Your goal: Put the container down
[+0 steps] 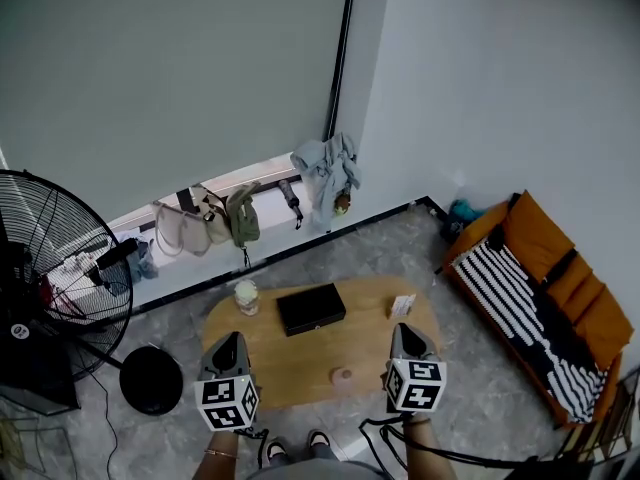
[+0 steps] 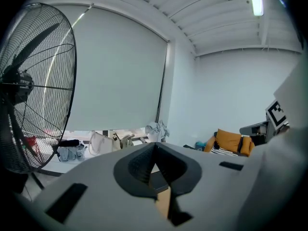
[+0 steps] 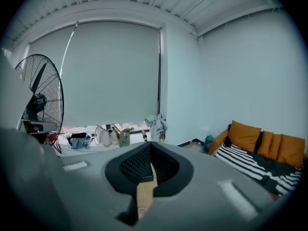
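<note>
While near the table (image 1: 300, 360), left gripper (image 1: 230, 338) and right gripper (image 1: 400, 330) jaws together, empty.

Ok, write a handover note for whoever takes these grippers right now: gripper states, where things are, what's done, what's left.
Left gripper: fingers shut, empty, over the near edge of the wooden table.
Right gripper: fingers shut, empty, same height.
Things: black box mid-table, lidded jar to its left, small white carton to its right, small round piece near the front.
Done: nothing is held, so the container looks set down; I can't tell which item it is.
Left: probably nothing.
</note>
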The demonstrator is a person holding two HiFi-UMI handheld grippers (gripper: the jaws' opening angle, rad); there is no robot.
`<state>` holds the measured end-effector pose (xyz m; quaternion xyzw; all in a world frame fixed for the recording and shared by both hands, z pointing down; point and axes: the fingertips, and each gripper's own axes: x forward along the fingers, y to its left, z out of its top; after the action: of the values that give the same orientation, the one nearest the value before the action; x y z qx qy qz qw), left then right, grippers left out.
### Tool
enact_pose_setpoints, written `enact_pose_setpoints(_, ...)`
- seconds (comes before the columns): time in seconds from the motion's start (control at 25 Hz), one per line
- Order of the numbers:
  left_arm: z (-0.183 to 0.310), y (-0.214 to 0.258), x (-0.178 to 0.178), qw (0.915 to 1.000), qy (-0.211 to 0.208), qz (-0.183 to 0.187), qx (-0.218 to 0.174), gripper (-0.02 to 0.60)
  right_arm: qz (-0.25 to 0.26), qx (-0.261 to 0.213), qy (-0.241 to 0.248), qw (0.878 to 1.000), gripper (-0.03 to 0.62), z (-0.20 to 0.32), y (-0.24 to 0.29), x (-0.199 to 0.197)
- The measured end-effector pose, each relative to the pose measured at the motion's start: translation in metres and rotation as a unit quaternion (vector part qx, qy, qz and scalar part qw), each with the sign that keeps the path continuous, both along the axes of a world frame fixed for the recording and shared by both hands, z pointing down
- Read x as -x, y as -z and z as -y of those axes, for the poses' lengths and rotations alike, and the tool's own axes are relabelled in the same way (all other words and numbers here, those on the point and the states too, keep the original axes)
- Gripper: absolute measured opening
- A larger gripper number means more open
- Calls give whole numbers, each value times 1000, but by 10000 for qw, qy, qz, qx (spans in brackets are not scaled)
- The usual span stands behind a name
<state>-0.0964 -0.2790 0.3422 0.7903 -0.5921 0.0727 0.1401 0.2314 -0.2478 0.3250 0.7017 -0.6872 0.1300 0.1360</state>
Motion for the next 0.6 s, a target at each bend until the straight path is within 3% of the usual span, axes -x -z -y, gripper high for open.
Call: enact_pose_setpoints(0.6,-1,-1,9,10000,38,16,7,-3,-38,-6,90,10000,5,2,2,9)
